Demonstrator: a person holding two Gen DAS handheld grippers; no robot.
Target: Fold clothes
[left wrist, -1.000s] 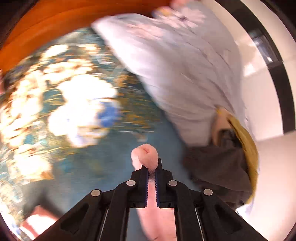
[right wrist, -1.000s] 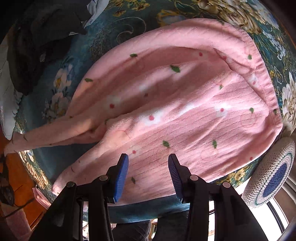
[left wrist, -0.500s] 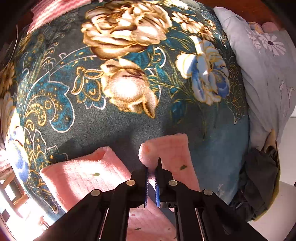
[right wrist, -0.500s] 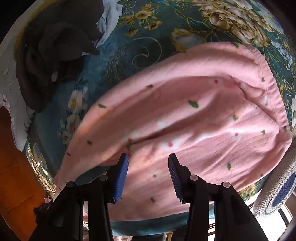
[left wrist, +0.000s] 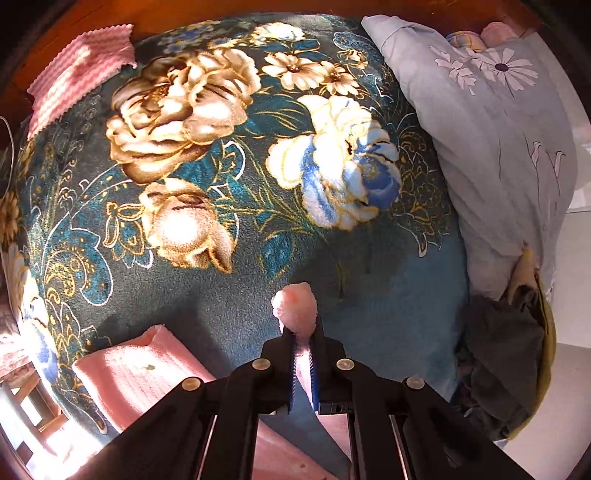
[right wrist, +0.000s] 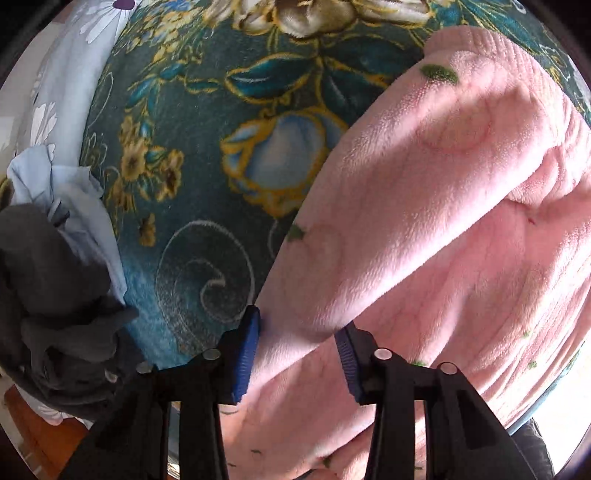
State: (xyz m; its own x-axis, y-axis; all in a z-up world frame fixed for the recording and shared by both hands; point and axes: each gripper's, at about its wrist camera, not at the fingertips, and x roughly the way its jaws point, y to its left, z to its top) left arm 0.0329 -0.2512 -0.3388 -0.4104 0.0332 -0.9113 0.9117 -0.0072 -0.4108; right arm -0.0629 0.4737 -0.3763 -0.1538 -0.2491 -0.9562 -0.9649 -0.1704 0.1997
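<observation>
Work surface: a teal floral blanket (left wrist: 229, 206) in strong sunlight. A pale blue daisy-print pillow (left wrist: 509, 147) lies at its edge. Orange-brown wood (left wrist: 74, 22) borders the far side.

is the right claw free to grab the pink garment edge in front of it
Probably yes. The right claw is open with a fold of the pink garment lying between its fingers, and nothing covers that fold. The dark clothes sit off to the side, apart from it.

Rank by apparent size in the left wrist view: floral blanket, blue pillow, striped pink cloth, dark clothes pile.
1. floral blanket
2. blue pillow
3. dark clothes pile and striped pink cloth: look alike; fisheye edges make ranking unsure.
</observation>
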